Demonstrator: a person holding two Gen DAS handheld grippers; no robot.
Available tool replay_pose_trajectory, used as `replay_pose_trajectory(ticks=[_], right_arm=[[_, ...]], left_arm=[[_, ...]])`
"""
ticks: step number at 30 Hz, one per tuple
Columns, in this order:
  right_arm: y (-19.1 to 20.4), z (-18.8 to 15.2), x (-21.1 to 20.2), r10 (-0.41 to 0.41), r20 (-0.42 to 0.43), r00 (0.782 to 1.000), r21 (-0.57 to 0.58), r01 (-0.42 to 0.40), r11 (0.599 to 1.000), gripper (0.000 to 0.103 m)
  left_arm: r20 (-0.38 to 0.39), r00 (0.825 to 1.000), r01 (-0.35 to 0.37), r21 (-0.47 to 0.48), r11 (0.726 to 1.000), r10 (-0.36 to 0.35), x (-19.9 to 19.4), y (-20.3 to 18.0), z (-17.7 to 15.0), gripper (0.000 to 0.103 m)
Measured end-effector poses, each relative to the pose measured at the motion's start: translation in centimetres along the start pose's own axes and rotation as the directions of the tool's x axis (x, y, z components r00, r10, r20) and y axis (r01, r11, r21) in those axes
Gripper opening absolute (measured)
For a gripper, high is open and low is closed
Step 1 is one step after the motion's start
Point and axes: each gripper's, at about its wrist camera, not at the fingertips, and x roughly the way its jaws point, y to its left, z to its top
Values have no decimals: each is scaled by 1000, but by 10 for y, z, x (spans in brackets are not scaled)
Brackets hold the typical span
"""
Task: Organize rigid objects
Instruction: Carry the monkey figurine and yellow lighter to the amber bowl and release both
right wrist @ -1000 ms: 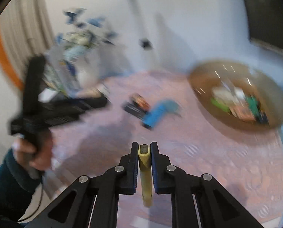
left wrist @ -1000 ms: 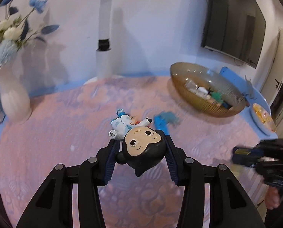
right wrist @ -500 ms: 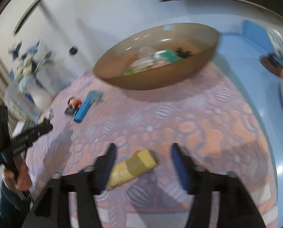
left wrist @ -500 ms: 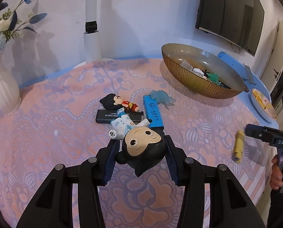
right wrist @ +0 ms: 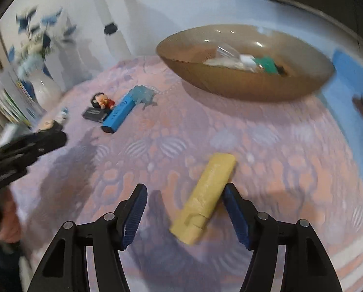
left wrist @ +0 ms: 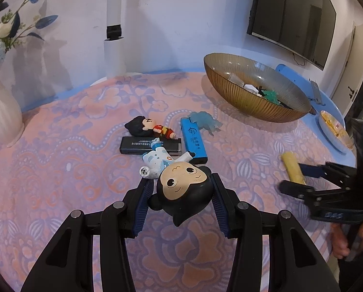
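Released since a second ago, the yellow marker (right wrist: pixel 207 196) lies on the floral cloth (right wrist: pixel 266 133) between the spread-apart fingers of the right gripper (right wrist: pixel 184 215). Left gripper (left wrist: pixel 180 203) clamps the black-haired figurine (left wrist: pixel 181 189). Beyond it, toward the brown bowl (left wrist: pixel 252 102), the black stick (left wrist: pixel 135 144) and blue lighter (left wrist: pixel 193 143) carry unreadable print.

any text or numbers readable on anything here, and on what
Black lighter: white print ending in what looks like "0558011"; the rest is too small to read.
Blue lighter: a white round logo and a line of white characters, too small to read.
Right gripper: blue lettering on its body, blurred.
Nothing else shows text.
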Motion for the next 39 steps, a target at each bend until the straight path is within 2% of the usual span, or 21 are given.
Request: replay_pose_trajectory(ticks=[2, 4, 5, 6, 7, 9, 11, 13, 15, 19, 22, 24, 28, 34, 35, 38, 39], right_arm=[[5, -2, 2, -15, -1, 1000, -25, 15, 1000, 62], [6, -7, 0, -92, 10, 996, -43, 92, 995, 39], [6, -8, 0, -106, 13, 994, -48, 107, 993, 34], [6, -10, -3, -107, 17, 994, -52, 108, 993, 20], [5, -13, -8, -74, 20, 997, -51, 75, 996, 12], [2, -16, -15, 21, 21, 1000, -55, -20, 998, 11], [-5, -13, -29, 140, 42, 989, -29, -139, 990, 11], [-19, -2, -49, 183, 97, 978, 5, -184, 983, 11], [-30, 11, -67, 181, 150, 972, 18, -186, 982, 11], [-66, 51, -106, 137, 281, 950, 59, -160, 985, 11], [-95, 84, -123, -9, 351, 936, 127, -38, 991, 11], [-114, 105, -122, -63, 363, 930, 173, -1, 985, 11], [-144, 129, -104, -172, 315, 933, 249, 94, 964, 11], [-163, 137, -63, -165, 213, 963, 295, 98, 951, 11], [-166, 135, -60, -170, 203, 964, 304, 103, 947, 11], [-169, 134, -49, -163, 167, 972, 326, 101, 940, 21], [-172, 132, -49, -154, 156, 976, 337, 94, 937, 25]], left_arm=[[7, 1000, 0, 4, 1000, 0, -3, 2, -1, 44], [10, 1000, 2, 5, 1000, -2, -3, 2, -1, 44], [11, 1000, 7, 2, 1000, -7, -3, 1, 0, 44], [14, 1000, 18, -3, 1000, -18, -3, 0, 1, 44], [20, 999, 29, -4, 1000, -29, -4, -2, 3, 44], [38, 998, 44, 12, 999, -45, -6, -10, 9, 44], [58, 997, 56, 39, 998, -58, -10, -21, 21, 44], [83, 994, 63, 65, 996, -68, -14, -32, 37, 44], [108, 990, 79, 88, 993, -88, -16, -43, 58, 44], [154, 981, 94, 132, 987, -114, -13, -67, 106, 44], [167, 976, 114, 147, 983, -138, -3, -84, 136, 44], [163, 975, 130, 151, 980, -154, 10, -95, 153, 44], [124, 979, 141, 165, 976, -162, 39, -112, 166, 44], [68, 983, 158, 182, 970, -173, 67, -133, 166, 45], [59, 984, 156, 182, 971, -169, 70, -136, 165, 48], [52, 985, 155, 183, 971, -167, 68, -139, 164, 80], [80, 984, 138, 197, 971, -157, 59, -139, 162, 81]])
